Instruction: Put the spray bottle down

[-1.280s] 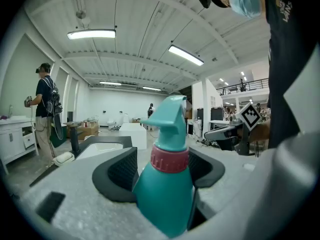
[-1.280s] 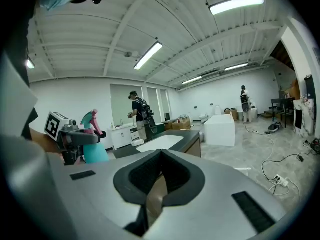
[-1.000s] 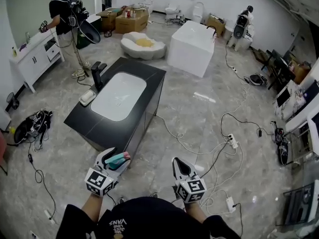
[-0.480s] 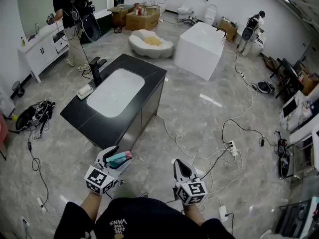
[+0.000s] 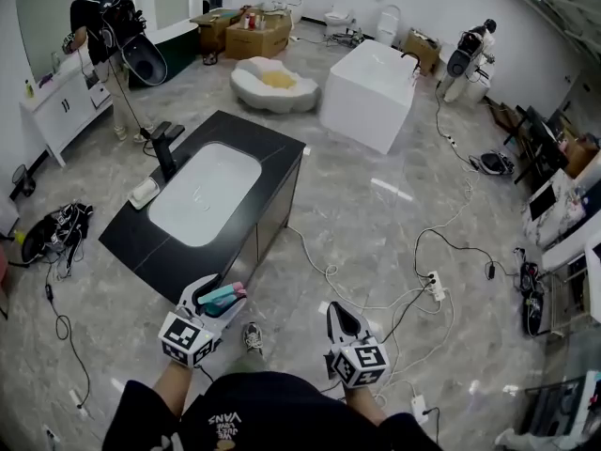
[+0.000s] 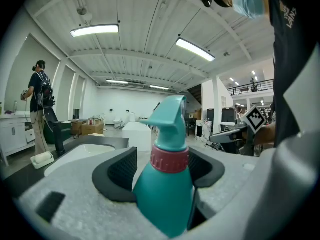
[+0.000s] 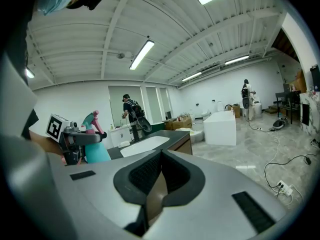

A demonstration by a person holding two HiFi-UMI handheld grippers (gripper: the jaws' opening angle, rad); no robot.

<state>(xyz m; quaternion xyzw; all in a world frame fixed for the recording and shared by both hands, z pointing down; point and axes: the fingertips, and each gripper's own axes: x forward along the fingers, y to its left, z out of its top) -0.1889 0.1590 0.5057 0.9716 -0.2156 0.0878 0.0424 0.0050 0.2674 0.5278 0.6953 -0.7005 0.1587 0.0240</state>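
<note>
A teal spray bottle with a pink collar and teal trigger head stands upright between the pads of my left gripper, which is shut on its body. In the left gripper view the bottle fills the middle, a dark pad on each side. It hangs in the air just short of the near corner of the black vanity counter. My right gripper is beside it over the floor, jaws together with nothing in them. From the right gripper view the bottle shows at the left.
The vanity carries a white basin, a black tap and a white soap dish. Cables and power strips trail over the grey floor at right. A white bathtub stands behind. A person works at the far left cabinet.
The whole view has shifted: the vanity now lies nearer and more to the left as I walk toward it. Both grippers keep their hold and pose.
</note>
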